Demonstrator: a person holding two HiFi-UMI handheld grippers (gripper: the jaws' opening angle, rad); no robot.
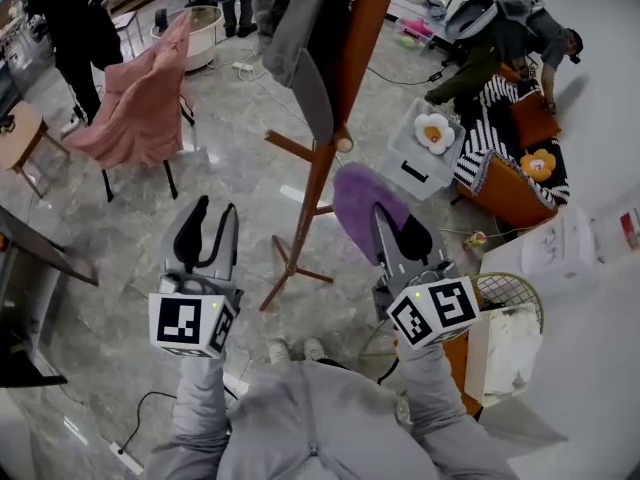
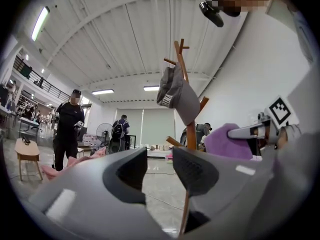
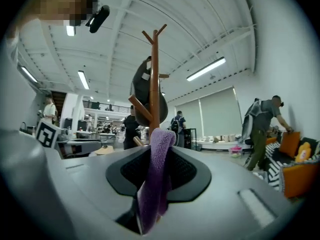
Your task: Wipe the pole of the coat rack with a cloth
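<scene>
The fingers (image 3: 187,171) of the right gripper (image 1: 397,233) are squeezed shut on a purple cloth (image 1: 358,193). The cloth sticks up out of the top of them and hangs down between them too. The left gripper (image 1: 212,223) has its fingers apart, and there is nothing between them, only floor showing through the gap.

The brown pole of the coat rack (image 1: 358,48) stands between the two grippers. The left gripper is on the left of the pole and a bit away from it. The right gripper is on the right of the pole, and its cloth is near the pole. I see a small gap of floor between cloth and pole, so I think they do not touch.

Grey clothes (image 1: 300,28) hang on the pole higher up. Farther off to the left of the pole is a chair with a pink cover (image 1: 140,98). To the right of the pole sits a white box (image 1: 410,163) with a flower cushion on it, and past that a person (image 1: 500,48) bends over.

I think the wiping has not begun. The cloth is held and ready. What is left is to press it on the pole and rub up and down, all of it. The clothes may get in the way near the top.
</scene>
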